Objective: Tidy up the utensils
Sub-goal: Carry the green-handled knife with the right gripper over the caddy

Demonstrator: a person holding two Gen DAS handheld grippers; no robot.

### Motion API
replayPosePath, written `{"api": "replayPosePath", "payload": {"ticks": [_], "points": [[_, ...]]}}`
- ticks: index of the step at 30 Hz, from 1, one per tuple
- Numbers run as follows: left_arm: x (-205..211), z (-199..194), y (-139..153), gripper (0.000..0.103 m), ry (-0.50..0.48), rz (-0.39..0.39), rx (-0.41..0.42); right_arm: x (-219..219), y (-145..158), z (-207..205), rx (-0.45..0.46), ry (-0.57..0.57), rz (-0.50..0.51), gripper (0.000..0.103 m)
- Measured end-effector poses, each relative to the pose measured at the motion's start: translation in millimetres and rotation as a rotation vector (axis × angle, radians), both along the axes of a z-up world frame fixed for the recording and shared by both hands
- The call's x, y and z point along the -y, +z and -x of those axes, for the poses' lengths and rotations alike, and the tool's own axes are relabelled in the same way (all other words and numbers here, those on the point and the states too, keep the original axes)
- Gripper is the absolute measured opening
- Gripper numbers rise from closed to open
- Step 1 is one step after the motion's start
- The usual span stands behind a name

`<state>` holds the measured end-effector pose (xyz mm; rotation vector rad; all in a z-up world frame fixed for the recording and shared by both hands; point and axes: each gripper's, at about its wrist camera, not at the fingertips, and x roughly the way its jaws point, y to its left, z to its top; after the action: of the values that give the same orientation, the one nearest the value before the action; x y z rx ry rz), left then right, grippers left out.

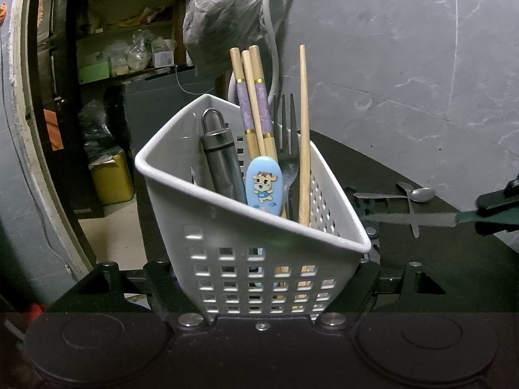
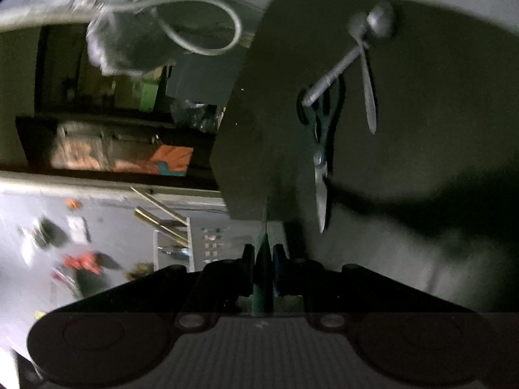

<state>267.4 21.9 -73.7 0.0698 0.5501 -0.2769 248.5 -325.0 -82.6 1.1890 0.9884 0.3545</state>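
1. The left gripper (image 1: 262, 278) clamps the white basket (image 1: 181, 201) between its fingers; the chopsticks (image 1: 256, 110) and fork (image 1: 287, 142) stand upright inside, tips up.
2. The right gripper (image 1: 486, 214) grips a green-handled knife (image 1: 412, 219), its blade level and pointing left at the basket.
3. Only the right wrist view shows the scissors (image 2: 321, 175) on the dark worktop (image 2: 421, 103), the two spoons (image 2: 373, 39) beyond them.

Both tools are matte black plastic. The left gripper (image 1: 262, 278) has two angular fingers (image 1: 162, 285) with triangular braces, round silver bolt heads at their bases, one small screw at the centre, and a wide body with two large shallow discs. The right gripper (image 2: 263, 259) has the same build, with narrow dark pads and a finely ribbed centre panel.
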Motion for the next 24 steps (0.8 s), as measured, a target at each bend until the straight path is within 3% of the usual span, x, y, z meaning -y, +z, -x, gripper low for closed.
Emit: {"api": "replayPosePath", "payload": {"ticks": [4,9,13,18,24], "points": [[-0.8,0.1,-0.3,0.078,-0.006,0.002,0.002,1.2,3.3,11.5,-0.011,-0.049,-0.071,0.012],[-2.2,-1.0,-1.4,0.079,-0.010,0.009,0.005,-4.0,44.1,15.2,0.048,-0.048,-0.072,0.012],[-4.2,0.5,-2.8,0.079,-0.013,0.015,0.009,-13.6,81.7,9.4,0.078,0.016,-0.043,0.012],[-5.3,0.4,-2.8,0.079,-0.015,0.018,0.011,-36.1,107.0,-3.4,-0.016,0.109,-0.015,0.012],[-6.3,0.7,-3.4,0.079,-0.015,0.026,0.015,-70.6,129.4,-24.3,-0.064,0.192,0.116,0.013]]}}
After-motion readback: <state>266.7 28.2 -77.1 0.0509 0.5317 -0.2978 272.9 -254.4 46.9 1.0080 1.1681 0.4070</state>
